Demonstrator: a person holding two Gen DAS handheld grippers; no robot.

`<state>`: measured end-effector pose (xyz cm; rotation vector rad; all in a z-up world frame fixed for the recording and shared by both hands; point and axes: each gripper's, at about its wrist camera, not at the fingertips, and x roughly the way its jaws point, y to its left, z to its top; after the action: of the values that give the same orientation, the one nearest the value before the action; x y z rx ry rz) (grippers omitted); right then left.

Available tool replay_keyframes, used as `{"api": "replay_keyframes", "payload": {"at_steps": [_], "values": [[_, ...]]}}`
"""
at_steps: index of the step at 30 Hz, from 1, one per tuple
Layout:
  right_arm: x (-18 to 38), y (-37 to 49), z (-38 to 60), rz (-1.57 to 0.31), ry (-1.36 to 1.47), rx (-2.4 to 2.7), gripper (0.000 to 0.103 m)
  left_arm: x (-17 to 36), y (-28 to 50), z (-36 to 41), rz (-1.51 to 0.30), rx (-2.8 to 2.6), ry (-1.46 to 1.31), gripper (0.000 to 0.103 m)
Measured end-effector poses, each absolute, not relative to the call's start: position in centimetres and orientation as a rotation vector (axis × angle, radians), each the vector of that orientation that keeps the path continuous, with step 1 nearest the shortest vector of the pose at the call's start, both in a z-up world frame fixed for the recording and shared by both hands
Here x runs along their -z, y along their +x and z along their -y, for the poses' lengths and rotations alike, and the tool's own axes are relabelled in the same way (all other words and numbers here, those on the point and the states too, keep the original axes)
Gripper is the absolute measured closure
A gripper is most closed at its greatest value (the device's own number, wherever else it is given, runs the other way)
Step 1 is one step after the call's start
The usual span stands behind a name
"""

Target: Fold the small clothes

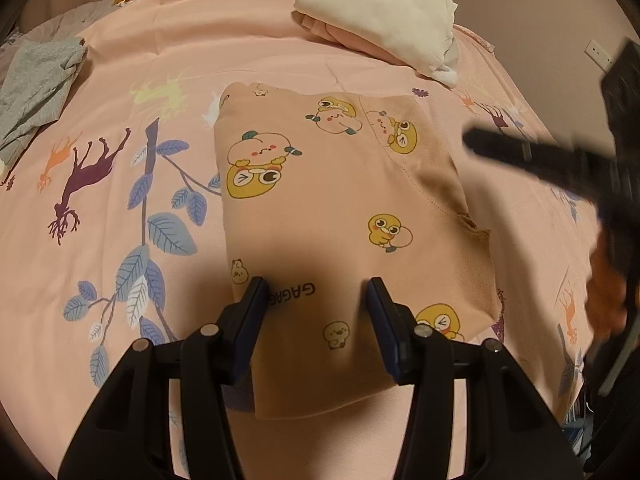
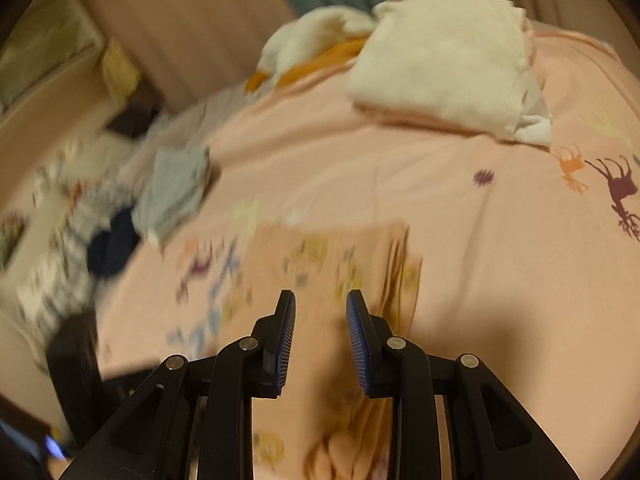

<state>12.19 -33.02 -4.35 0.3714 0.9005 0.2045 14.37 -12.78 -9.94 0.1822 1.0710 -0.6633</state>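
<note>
From the left wrist, the left gripper stands half open, its pads apart over the near end of the folded pink garment, with cloth showing between them but neither pad seen pressing on it; nothing is held. The garment runs straight ahead of this gripper, its long axis following the fingers' line, so the left hand is the nearer one to its near edge. Its thicker, layered side edge lies to the right, and beyond that the right gripper hangs blurred, off the cloth. The bedspread lies bare to the left and ahead, up to a grey garment far left and a cream folded pile far ahead. From the right wrist, much blurred, the right gripper is narrowly parted and empty, the pink garment just ahead and below it, its stacked edge a little to the right. Open bedspread stretches right, while loose clothes crowd the left.
</note>
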Motion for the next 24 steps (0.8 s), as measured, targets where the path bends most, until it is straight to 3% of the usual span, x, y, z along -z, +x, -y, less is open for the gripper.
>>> {"api": "replay_keyframes", "payload": {"at_steps": [8,24], "values": [[7.2,10.5,30.2,-0.987,0.148,-0.166,0.075,10.0,14.0,13.0,-1.045,0.654,0.206,0.053],[6.5,8.1,30.4,-0.941,0.194,-0.206,0.075,10.3,13.2,12.3,-1.022,0.641,0.234,0.053]]}}
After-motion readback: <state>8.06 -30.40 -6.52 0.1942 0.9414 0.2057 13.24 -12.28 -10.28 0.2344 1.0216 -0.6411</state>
